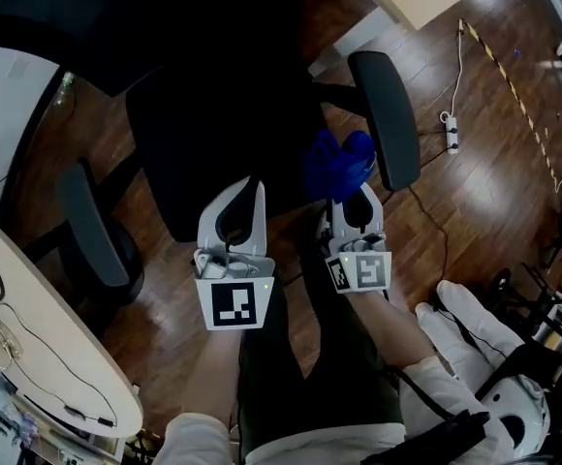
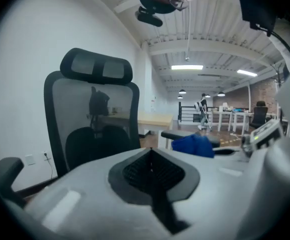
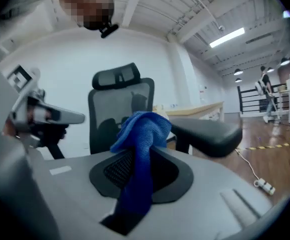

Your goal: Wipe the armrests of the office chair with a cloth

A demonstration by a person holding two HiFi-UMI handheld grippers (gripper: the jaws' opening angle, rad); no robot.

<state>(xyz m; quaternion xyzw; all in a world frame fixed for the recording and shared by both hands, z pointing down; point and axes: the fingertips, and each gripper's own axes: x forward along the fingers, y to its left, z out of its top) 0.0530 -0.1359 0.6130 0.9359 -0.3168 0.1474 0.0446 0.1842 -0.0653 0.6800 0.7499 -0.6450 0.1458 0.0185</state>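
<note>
Cloth [image 1: 337, 163] waiting to start wiping
The right tongs [image 1: 351, 194] are pinching the blue cloth, and the right armrest [image 1: 386, 114] is sitting just to their right. The left tongs [image 1: 234, 201] are squeezing shut on nothing. Wiping is not starting yet, I think. Next, the cloth needs pressing onto that armrest.

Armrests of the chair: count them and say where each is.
2. One armrest is on the right, just past the blue cloth; the other armrest is on the left, near the white desk.
</note>
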